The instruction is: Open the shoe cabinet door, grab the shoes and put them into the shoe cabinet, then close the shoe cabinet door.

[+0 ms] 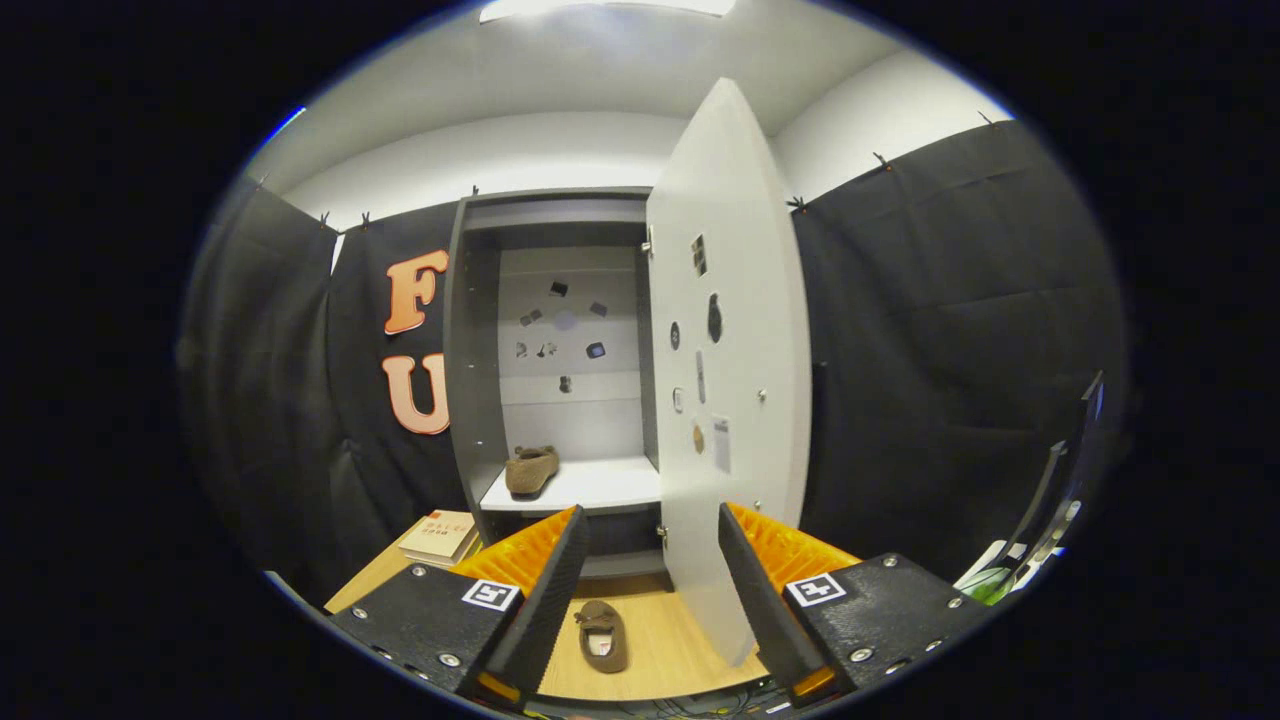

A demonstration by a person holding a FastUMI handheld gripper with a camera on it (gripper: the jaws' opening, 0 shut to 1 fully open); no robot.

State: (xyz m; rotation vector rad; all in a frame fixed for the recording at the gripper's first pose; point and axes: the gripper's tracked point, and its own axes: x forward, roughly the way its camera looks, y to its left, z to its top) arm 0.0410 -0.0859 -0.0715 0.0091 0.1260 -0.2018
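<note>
door (735, 330): smooth matt board | floor (665, 640): pale wood grain | shoe (602, 635): soft suede-like cloth

Bright, even overhead light with strong fisheye bending

A ceiling lamp (605, 8) above the shoe cabinet (555, 360) burns out to glare; the open door (735, 330) beside the cabinet reflects it brightly and curves like a bow. Under the cabinet's shelf (585, 485) lies deep shadow. The gripper (650, 590), fingers spread wide, looks sharp below the cabinet; the cloth walls either side go dim and soft.
</note>
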